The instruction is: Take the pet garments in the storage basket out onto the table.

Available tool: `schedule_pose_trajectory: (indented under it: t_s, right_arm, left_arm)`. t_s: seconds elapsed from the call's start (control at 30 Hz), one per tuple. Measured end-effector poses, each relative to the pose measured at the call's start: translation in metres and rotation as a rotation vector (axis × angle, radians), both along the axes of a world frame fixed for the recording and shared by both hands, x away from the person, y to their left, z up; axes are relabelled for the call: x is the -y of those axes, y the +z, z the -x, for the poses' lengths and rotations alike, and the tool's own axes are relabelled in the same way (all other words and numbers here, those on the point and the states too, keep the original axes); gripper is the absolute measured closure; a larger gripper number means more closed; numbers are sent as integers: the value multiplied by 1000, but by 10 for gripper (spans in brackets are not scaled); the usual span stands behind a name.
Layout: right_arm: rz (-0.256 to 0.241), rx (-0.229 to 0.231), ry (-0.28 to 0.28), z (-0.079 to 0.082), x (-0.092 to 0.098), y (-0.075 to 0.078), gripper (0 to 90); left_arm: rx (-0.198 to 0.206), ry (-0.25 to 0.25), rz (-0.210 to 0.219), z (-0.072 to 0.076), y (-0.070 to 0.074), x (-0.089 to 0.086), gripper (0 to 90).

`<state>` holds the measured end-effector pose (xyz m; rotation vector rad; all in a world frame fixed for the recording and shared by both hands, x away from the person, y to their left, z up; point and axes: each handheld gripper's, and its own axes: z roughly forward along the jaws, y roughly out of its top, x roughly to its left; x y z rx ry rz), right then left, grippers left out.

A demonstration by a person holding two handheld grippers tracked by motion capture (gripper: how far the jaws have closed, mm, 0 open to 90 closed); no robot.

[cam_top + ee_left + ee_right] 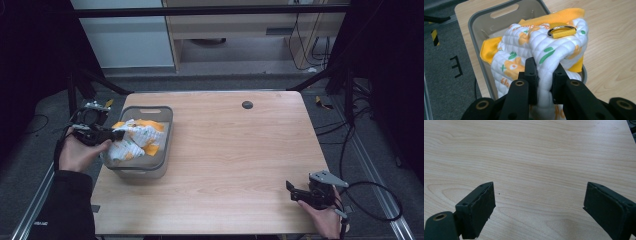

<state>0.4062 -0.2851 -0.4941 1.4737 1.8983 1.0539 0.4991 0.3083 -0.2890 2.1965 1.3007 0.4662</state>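
At the lower right of the high view, the right gripper is held with its jaws spread wide over bare table, nothing between them. At centre left, a fold of the quilted white-and-orange cloth is pinched tight by the left gripper. The cloth is bunched inside the grey bin, at the table's left edge.

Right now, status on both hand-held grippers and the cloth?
Left hand-held gripper shut on quilted cloth, cloth in grey bin. Right hand-held gripper open, over bare table. Nothing in the way.
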Motion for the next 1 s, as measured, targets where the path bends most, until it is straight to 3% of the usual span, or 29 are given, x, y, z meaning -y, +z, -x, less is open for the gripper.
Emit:
schedule_pose_trajectory:
  t_s: [0.27,0.63,1.0]
  right_arm:
    - [7,4,-1,0,0,0,102]
    - [7,8,0,0,1,0,102]
    - [16,20,0,0,2,0,99]
  left_arm:
    - [19,-52,-8,11,15,9,786]
    - [24,-120,-30,19,21,28,786]
    - [26,-232,-33,29,27,58,786]
